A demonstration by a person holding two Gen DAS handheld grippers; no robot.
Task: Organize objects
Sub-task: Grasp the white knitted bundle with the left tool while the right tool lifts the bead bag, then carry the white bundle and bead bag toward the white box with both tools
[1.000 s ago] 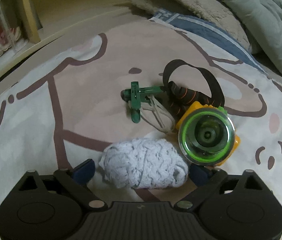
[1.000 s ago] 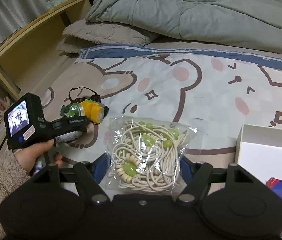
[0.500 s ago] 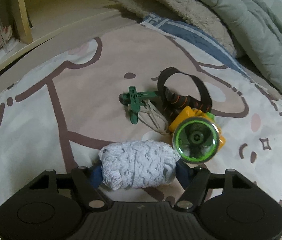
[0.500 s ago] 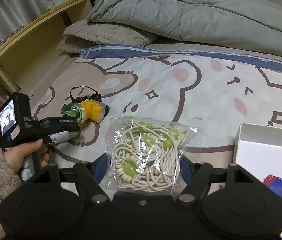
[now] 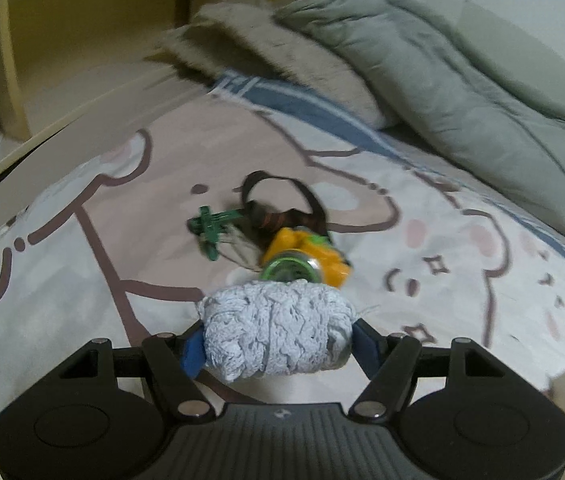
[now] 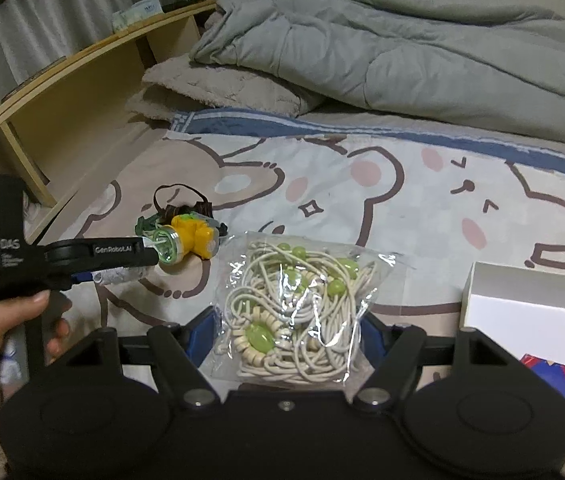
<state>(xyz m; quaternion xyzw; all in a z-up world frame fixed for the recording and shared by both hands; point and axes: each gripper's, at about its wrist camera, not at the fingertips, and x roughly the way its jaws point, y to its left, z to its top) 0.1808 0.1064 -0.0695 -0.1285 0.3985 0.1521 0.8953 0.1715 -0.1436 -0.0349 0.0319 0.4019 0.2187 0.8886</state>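
My left gripper (image 5: 278, 340) is shut on a white knitted cloth roll (image 5: 276, 330) and holds it above the bedsheet. The roll also shows in the right wrist view (image 6: 118, 276), under the left gripper (image 6: 138, 270). My right gripper (image 6: 286, 330) is shut on a clear bag of cream cords with green beads (image 6: 298, 308). A yellow headlamp with a green rim and a dark strap (image 5: 302, 258) lies on the sheet ahead, with a green plastic clip (image 5: 210, 230) beside it. The headlamp also shows in the right wrist view (image 6: 186, 236).
A white box (image 6: 530, 304) stands at the right with a colourful item (image 6: 546, 372) in it. A grey duvet (image 6: 402, 52) and a beige pillow (image 6: 218, 88) lie at the back. A wooden shelf (image 6: 62, 92) runs along the left.
My left gripper has closed on the cloth roll and lifted it off the sheet, tilting up. My right gripper has stayed in place with the bag.
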